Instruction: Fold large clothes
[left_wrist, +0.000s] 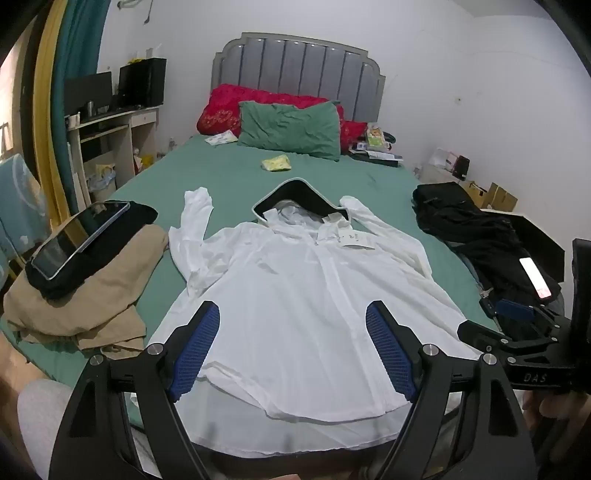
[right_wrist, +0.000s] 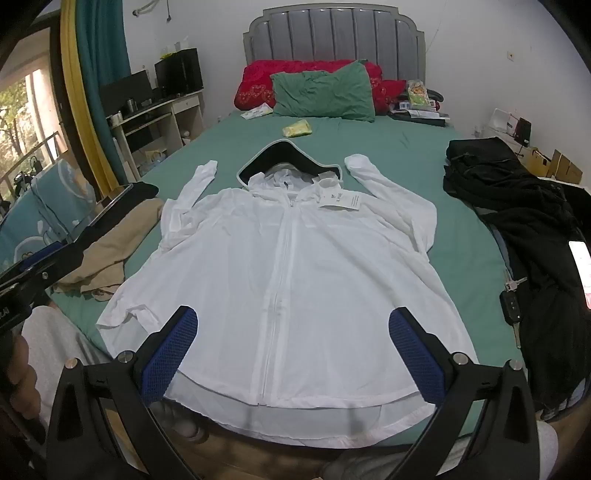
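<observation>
White, thin hooded jacket, flat on the green bed: likely light, limp and slippery. Best pinched at the hem corners or sleeve cuffs. Left claw and right claw both spread, empty.

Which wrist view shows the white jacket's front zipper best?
The right wrist view: the zipper runs plainly from collar to hem down the white jacket. In the left wrist view the jacket lies foreshortened and the zipper is only a faint crease.

Bare sheet around jacket; clothes piles on both flanks.
</observation>
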